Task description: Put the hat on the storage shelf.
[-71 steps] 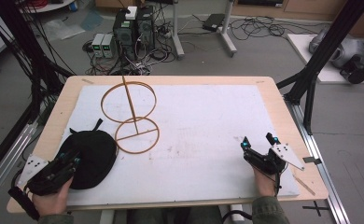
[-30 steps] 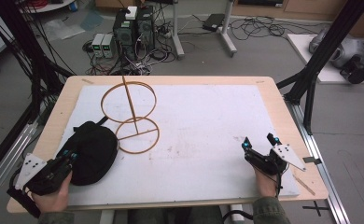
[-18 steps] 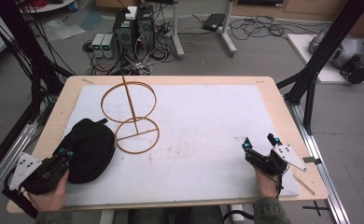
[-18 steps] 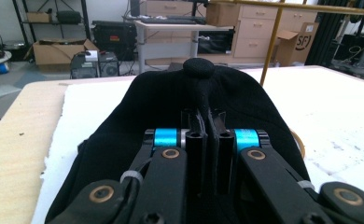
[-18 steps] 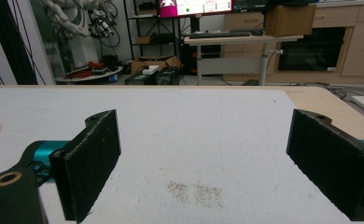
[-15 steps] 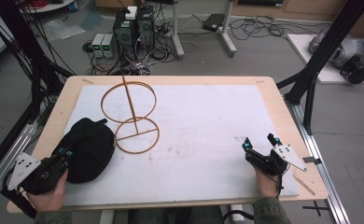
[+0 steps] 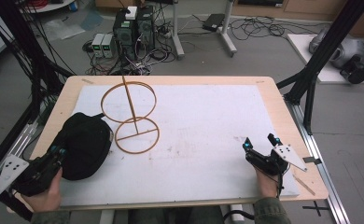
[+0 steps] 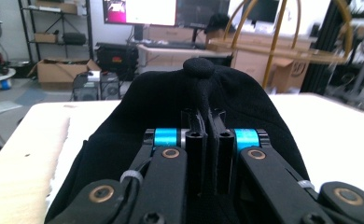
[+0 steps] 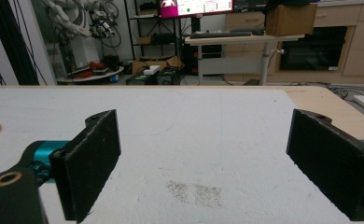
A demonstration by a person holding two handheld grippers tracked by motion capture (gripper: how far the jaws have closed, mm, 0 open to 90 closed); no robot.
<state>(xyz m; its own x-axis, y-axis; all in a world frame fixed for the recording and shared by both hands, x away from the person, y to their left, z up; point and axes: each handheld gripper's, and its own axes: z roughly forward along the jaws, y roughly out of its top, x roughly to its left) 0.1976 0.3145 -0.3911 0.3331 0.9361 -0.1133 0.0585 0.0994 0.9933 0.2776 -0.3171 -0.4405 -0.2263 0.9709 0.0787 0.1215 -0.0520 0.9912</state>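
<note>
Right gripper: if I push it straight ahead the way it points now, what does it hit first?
Nothing close. The right gripper, jaws wide apart, faces bare white table mat up to the far edge. The wooden ring stand sits well off to its left, apparently outside that line.

Bench (image 7: 283, 116): pale wood top, white sheet (image 7: 208, 126) laid over most of it, faint speckled stain (image 9: 194, 191) on the near-right part.

Floor past the far edge: two black computer towers (image 7: 134, 25) side by side, small grey boxes (image 7: 103, 44) to their left, tangled cables (image 7: 250, 30) spreading right.

Black frame struts (image 7: 320, 60) rise at right and left.

Far room: lit screen (image 9: 196, 7) high up, desk (image 9: 245, 39) with cardboard box (image 9: 290, 18), shelving (image 8: 54, 32) with boxes at left.
</note>
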